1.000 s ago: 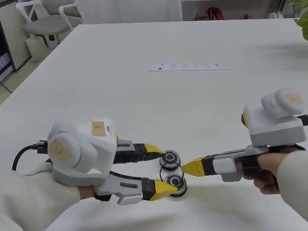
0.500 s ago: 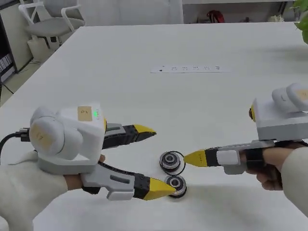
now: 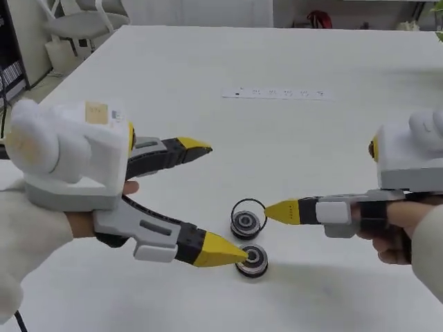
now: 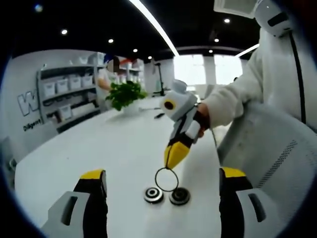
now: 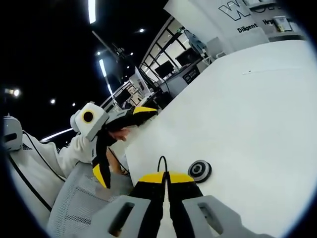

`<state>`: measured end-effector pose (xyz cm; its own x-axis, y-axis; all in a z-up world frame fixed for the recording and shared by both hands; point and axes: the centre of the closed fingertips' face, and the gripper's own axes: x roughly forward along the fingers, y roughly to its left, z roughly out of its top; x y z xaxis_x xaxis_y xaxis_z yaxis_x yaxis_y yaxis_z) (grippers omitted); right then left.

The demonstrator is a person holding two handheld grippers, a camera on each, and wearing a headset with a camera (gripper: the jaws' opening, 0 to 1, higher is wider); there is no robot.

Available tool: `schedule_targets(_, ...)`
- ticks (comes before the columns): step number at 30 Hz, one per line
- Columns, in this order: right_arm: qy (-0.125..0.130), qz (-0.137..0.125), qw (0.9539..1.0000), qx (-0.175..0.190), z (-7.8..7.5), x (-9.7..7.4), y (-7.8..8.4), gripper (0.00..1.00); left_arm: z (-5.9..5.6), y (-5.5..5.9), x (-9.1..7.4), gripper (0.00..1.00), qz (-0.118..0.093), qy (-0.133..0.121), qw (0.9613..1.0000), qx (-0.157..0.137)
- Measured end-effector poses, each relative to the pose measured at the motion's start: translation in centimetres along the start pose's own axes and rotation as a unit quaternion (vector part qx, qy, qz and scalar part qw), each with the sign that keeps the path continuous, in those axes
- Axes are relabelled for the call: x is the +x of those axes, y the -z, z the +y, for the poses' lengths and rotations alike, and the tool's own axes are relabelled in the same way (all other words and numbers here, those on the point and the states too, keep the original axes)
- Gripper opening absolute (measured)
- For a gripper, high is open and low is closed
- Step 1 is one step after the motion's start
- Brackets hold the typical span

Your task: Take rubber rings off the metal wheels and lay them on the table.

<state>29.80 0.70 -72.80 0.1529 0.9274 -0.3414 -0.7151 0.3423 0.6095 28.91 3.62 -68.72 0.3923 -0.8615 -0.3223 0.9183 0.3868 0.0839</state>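
Black rubber ring (image 3: 248, 200) looks thin, light and floppy; my right gripper (image 3: 268, 211) pinches its edge, the best hold. Left gripper (image 3: 225, 200) is spread wide near the heavier-looking metal wheels (image 3: 253, 257).

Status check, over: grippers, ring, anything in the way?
Left gripper open, jaws wide. Right gripper shut on thin black rubber ring, held up over farther round metal wheel. Lower left jaw tip close to nearer round metal wheel.

White table (image 3: 208, 76), two metal wheels (image 3: 246, 223) side by side, pale strip (image 3: 273, 93)
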Motion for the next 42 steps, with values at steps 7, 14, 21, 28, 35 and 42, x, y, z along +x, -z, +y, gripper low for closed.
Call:
schedule_targets(7,0.002,0.004,0.9998,-0.021,0.4,0.0,-0.4,0.00,0.9,0.3,-2.6,1.00,0.020,-0.015,0.9996,0.013)
schedule_targets(14,-0.003,0.005,0.9997,-0.025,1.0,0.3,-0.7,0.00,1.6,0.3,-5.0,1.00,0.012,-0.041,0.9991,0.000)
schedule_targets(21,-0.014,0.004,0.9994,-0.033,2.2,1.0,-1.1,0.00,1.0,1.5,-6.2,1.00,0.025,-0.057,0.9980,-0.008)
schedule_targets(28,-0.029,0.007,0.9993,-0.022,3.1,2.2,-0.9,0.00,0.6,2.5,-7.3,1.00,0.024,-0.068,0.9971,-0.026)
schedule_targets(35,-0.030,0.032,0.9985,-0.034,3.6,3.2,0.5,0.00,-0.7,3.8,-8.0,1.00,0.026,-0.074,0.9958,-0.046)
schedule_targets(42,-0.035,0.060,0.9966,-0.044,3.9,4.4,2.4,0.00,-1.1,5.0,-9.1,1.00,0.027,-0.096,0.9927,-0.067)
